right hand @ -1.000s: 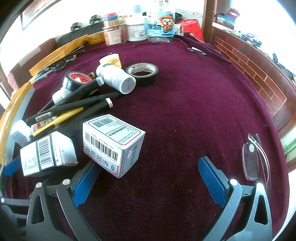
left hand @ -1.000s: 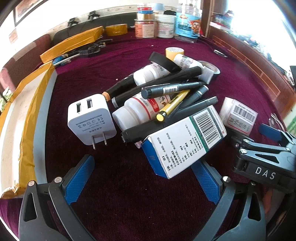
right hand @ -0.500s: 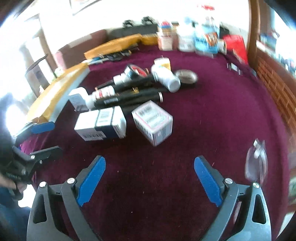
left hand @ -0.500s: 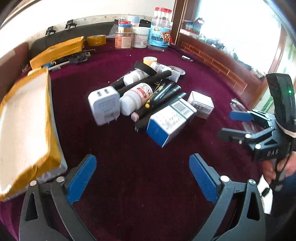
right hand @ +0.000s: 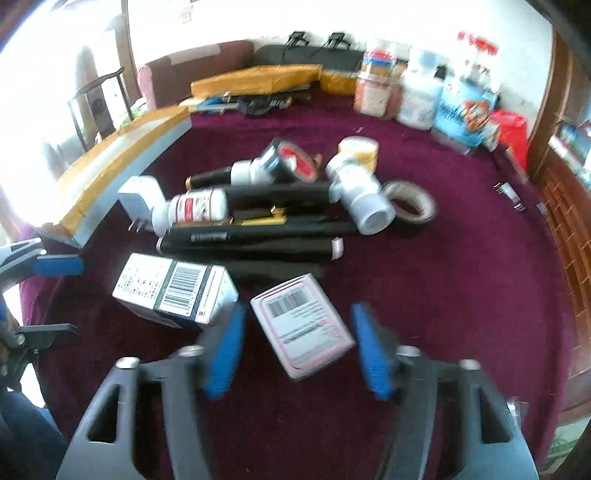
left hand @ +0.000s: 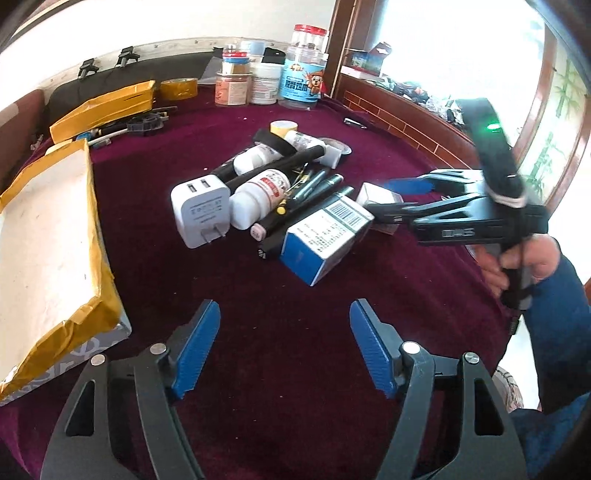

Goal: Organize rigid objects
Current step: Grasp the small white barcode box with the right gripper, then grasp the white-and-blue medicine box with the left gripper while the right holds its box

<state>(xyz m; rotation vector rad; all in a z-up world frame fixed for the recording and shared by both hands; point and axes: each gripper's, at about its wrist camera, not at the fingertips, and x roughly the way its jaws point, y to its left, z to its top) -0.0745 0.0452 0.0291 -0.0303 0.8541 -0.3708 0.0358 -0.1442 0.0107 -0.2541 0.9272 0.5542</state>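
I am closing my right gripper (right hand: 297,347) around the light, stiff pink box (right hand: 302,328), not yet pressing its sides; at nine o'clock my left gripper (left hand: 284,349) closes on nothing.

Maroon cloth (left hand: 295,325), white charger (left hand: 201,210), blue-and-white box (left hand: 325,230), pink-edged white box (right hand: 303,332)

1. A dark red cloth covers the surface (left hand: 295,314).
2. At twelve o'clock stands a pale wall (left hand: 147,26).
3. At two o'clock a bright window (left hand: 443,48) glares above a brick-patterned ledge (left hand: 399,118).
4. At ten o'clock in the right wrist view stands a dark wooden chair (right hand: 96,103).
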